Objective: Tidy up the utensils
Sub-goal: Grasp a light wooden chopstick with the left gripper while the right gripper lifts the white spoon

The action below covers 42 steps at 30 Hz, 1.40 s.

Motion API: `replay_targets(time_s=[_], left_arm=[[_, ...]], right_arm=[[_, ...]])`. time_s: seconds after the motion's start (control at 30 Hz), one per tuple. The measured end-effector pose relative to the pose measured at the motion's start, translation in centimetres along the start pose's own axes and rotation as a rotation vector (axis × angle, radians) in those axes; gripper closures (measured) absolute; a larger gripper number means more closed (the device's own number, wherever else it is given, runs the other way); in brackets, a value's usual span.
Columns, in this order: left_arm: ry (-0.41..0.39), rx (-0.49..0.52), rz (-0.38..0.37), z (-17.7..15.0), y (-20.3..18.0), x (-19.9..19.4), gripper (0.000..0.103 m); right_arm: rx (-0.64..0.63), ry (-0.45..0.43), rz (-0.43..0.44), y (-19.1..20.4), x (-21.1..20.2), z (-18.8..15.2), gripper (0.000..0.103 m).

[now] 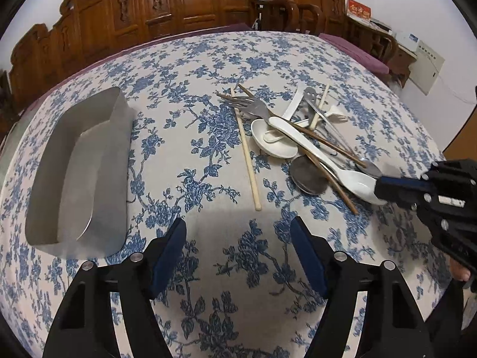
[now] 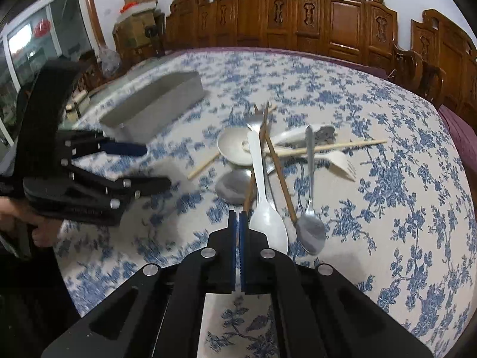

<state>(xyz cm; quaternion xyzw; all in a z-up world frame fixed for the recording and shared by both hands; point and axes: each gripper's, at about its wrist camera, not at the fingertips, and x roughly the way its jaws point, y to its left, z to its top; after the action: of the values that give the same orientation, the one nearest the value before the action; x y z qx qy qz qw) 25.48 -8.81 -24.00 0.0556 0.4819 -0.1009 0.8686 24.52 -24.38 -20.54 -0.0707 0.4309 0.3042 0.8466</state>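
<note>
A heap of mixed utensils (image 1: 301,137) lies on the blue-flowered tablecloth (image 1: 208,68), right of the empty grey rectangular metal tray (image 1: 80,173). The left gripper (image 1: 238,235) hangs open, nearer than the tray; the right gripper (image 1: 384,186) is at a long white plastic spoon (image 1: 328,161).

**Materials and finishes on the tabletop**

We find the tabletop (image 1: 208,59) covered in matt woven cloth with a blue floral print. The tray (image 1: 74,164) reads as dull grey brushed metal. The white spoon (image 1: 328,161) looks like glossy, smooth plastic or ceramic; the fork (image 1: 253,106) is scuffed metal. The pale chopstick (image 1: 249,161) appears to be bare wood. The carved chairs (image 1: 179,6) are varnished wood. The left gripper (image 1: 238,238) is matt black plastic.
</note>
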Motion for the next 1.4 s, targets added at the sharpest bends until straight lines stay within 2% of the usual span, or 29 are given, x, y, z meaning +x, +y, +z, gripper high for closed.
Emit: replay_targets(time_s=[0.17, 0.3, 0.33, 0.67, 0.73, 0.87, 0.93, 1.13, 1.2, 1.4], left_arm=[[-0.001, -0.001, -0.002, 0.5, 0.0, 0.7, 0.034], [0.000, 0.002, -0.008, 0.9, -0.1, 1.6, 0.034], [0.001, 0.003, -0.006, 1.0, 0.0, 1.7, 0.034], [-0.003, 0.010, 0.001, 1.8, 0.4, 1.7, 0.035], [-0.007, 0.013, 0.000, 1.9, 0.6, 1.5, 0.035], [-0.006, 0.013, -0.001, 1.9, 0.7, 1.6, 0.035], [-0.003, 0.013, -0.001, 1.9, 0.7, 1.7, 0.035], [0.001, 0.017, -0.009, 2.1, 0.5, 2.2, 0.035], [0.007, 0.015, -0.014, 2.4, 0.4, 2.6, 0.043], [0.032, 0.007, -0.030, 3.3, 0.3, 4.2, 0.057]], right_arm=[[0.037, -0.009, -0.038, -1.3, -0.1, 0.0, 0.099], [0.062, -0.011, -0.024, -1.9, 0.6, 0.3, 0.075], [0.063, -0.007, -0.022, -1.8, 0.9, 0.5, 0.075], [0.094, 0.084, -0.017, -2.7, 5.6, 3.4, 0.076], [0.110, 0.087, 0.006, -2.9, 5.8, 3.6, 0.080], [0.094, 0.097, -0.009, -2.7, 5.7, 3.6, 0.086], [0.094, 0.098, -0.003, -2.7, 5.4, 3.6, 0.095], [0.136, 0.068, 0.024, -3.1, 3.7, 3.7, 0.096], [0.155, 0.049, 0.027, -3.3, 3.0, 3.6, 0.096], [0.175, 0.009, 0.035, -3.5, 0.9, 3.5, 0.096]])
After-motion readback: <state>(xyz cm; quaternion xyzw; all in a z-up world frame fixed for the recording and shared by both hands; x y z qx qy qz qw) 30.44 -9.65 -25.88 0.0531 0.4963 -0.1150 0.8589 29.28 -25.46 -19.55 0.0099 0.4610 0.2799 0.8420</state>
